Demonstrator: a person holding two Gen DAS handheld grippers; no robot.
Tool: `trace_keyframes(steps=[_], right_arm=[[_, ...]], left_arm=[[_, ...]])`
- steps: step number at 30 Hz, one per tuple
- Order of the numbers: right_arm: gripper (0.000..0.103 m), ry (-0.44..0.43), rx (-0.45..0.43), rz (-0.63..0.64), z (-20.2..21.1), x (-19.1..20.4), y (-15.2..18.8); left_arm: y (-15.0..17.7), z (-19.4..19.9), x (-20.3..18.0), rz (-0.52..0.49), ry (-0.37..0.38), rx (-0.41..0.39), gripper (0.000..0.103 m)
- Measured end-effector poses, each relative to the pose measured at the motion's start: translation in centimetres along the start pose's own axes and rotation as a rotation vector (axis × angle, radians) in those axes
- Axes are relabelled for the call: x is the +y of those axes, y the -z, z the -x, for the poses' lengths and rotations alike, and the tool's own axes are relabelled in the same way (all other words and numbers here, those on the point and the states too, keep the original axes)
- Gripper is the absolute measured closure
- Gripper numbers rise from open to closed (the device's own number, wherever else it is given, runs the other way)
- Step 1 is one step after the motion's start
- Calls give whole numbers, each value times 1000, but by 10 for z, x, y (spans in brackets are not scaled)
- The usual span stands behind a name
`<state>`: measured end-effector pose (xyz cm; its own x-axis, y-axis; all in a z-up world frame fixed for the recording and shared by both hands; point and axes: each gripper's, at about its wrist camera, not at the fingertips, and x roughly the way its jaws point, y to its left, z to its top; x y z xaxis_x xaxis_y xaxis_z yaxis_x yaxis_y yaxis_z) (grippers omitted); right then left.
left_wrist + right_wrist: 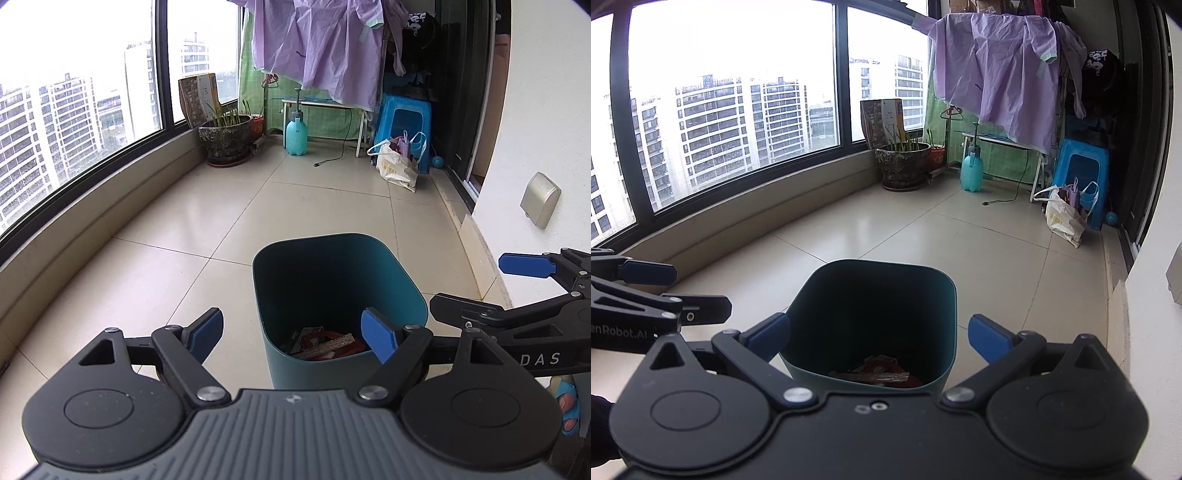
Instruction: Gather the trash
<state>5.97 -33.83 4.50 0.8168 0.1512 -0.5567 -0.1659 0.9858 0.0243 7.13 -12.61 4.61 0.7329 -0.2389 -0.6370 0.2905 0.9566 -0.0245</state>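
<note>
Left tool [293, 334]: spread wide and empty, held above the near rim of the bin, its right pad over the bin's mouth and its left pad over bare floor.
Right tool [879, 334]: also spread wide with nothing between the pads — it straddles the bin's near wall from above.
Bin [388, 273]: a teal, straight-walled container standing upright on the tiled floor [184, 258], just below both tools.
Trash [325, 347]: red-and-white wrappers and a clear packet lie at the bottom of the bin; no loose litter shows on the tiles around it.
Task stage: judged close to finished, since the visible trash already sits inside and both tools carry nothing.
Risk, bin tipping: the bin looks light and tall; a tool dropping or swinging sideways could catch the rim and knock it over, spilling the wrappers back onto the floor.
Risk, tool collision: the two tools hover side by side over the same opening, so a careless turn of either could make them clash.
Risk, missed litter: the plastic bag [397, 162] and cable [332, 157] at the far end may be mistaken for trash — or real scraps there overlooked.
</note>
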Motion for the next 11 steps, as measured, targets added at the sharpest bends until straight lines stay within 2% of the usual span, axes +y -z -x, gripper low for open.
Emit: trace_keyframes(steps=[11], right_arm=[[0, 1, 24, -5, -6, -1, -3]], left_arm=[[1, -4, 3, 9, 8, 16, 21]])
